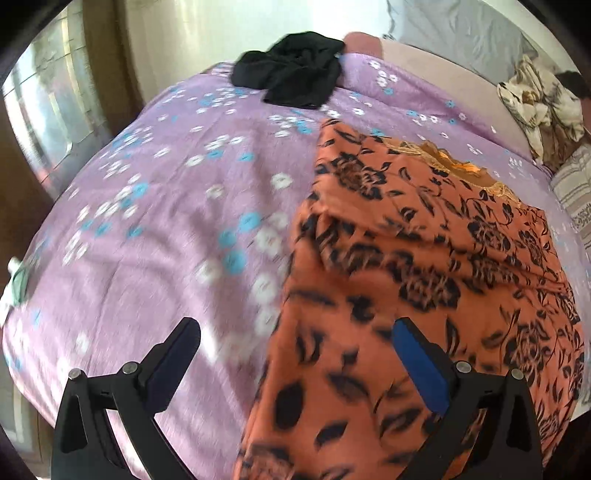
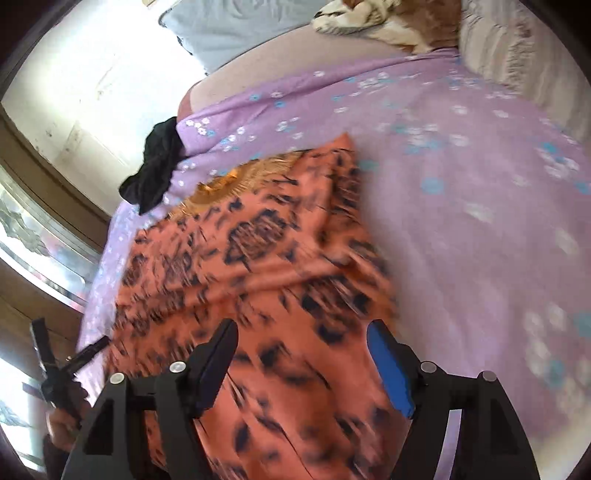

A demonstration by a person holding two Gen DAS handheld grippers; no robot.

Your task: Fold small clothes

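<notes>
An orange garment with a black flower print point(image 1: 424, 258) lies spread on the purple flowered bed cover point(image 1: 166, 221), its gold-trimmed neckline at the far end. My left gripper point(image 1: 295, 339) is open above the garment's near left edge, holding nothing. In the right wrist view the same garment point(image 2: 258, 266) lies under my right gripper point(image 2: 301, 339), which is open and empty over its near part. The left gripper point(image 2: 70, 354) shows at the far left of that view, in a hand. A crumpled black garment point(image 1: 295, 70) lies at the far edge of the bed.
A grey pillow point(image 2: 236, 29) and a brown-and-white patterned cloth point(image 2: 391, 22) lie at the head of the bed. A striped cloth point(image 1: 576, 192) lies at the right. A window point(image 1: 40, 110) and wall stand to the left of the bed.
</notes>
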